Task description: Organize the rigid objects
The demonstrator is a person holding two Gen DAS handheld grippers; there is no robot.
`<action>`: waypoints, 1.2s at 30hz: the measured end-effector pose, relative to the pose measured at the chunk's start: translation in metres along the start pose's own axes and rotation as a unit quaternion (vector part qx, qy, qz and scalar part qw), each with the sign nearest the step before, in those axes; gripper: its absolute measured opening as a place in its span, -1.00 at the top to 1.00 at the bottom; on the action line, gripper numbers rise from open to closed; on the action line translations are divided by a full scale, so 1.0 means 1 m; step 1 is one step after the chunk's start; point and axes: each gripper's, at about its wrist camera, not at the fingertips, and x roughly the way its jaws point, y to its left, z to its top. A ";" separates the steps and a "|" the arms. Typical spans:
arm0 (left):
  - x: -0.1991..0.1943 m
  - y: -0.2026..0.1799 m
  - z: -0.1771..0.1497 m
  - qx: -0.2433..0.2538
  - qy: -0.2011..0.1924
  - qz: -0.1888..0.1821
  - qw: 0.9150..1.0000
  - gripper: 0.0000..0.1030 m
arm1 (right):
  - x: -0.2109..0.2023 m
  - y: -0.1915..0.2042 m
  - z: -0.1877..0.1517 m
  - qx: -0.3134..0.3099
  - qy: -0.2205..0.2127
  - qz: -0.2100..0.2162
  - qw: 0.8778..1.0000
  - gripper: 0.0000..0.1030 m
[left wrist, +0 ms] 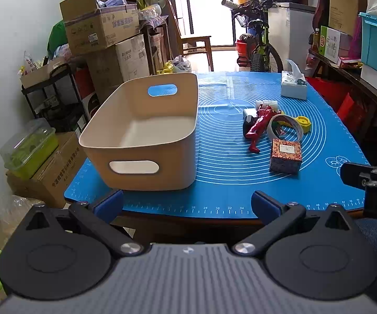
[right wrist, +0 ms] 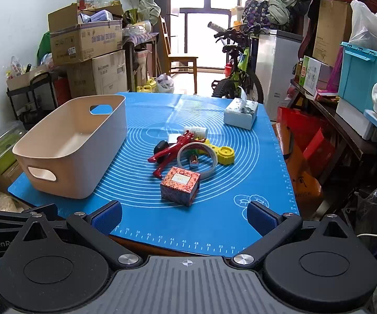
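Note:
An empty beige bin point(left wrist: 146, 133) point(right wrist: 75, 144) with handle slots stands on the left of the blue mat point(left wrist: 225, 191) point(right wrist: 214, 219). To its right lies a cluster: a patterned red box point(left wrist: 285, 155) point(right wrist: 180, 189), a red figure point(left wrist: 260, 125) point(right wrist: 171, 153), a tape roll point(left wrist: 284, 128) point(right wrist: 197, 161), a yellow round piece point(left wrist: 303, 123) point(right wrist: 226, 155), a black object point(right wrist: 160, 145) and a small white bottle point(right wrist: 196, 131). My left gripper point(left wrist: 187, 205) is open at the mat's near edge before the bin. My right gripper point(right wrist: 184, 218) is open, just short of the patterned box.
A tissue box point(left wrist: 293, 86) point(right wrist: 240, 113) sits at the mat's far right. Cardboard boxes point(left wrist: 102, 23) and a black cart stand left of the table. A bicycle point(right wrist: 238, 70) and shelves with a teal crate point(right wrist: 364, 76) stand behind and right.

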 end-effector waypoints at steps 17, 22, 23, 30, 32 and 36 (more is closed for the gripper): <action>0.000 0.002 0.000 -0.005 0.000 0.000 1.000 -0.99 | 0.004 0.001 -0.002 0.000 0.004 0.000 1.000 -0.95; 0.000 0.003 0.000 -0.006 0.000 0.001 1.000 -0.99 | 0.005 0.001 -0.003 0.000 0.004 0.000 1.000 -0.95; 0.000 0.003 0.000 -0.006 0.000 0.001 1.000 -0.99 | 0.004 0.001 -0.002 0.000 0.004 0.000 1.000 -0.95; 0.000 0.003 0.001 -0.005 0.000 0.000 1.000 -0.99 | 0.004 0.001 -0.002 0.000 0.004 0.000 1.000 -0.95; 0.000 0.003 0.001 -0.005 0.000 0.000 1.000 -0.99 | 0.004 0.001 -0.002 0.000 0.005 0.000 1.000 -0.95; 0.000 0.003 0.001 -0.005 0.000 0.000 1.000 -0.99 | 0.004 0.001 -0.002 0.000 0.005 0.000 1.000 -0.95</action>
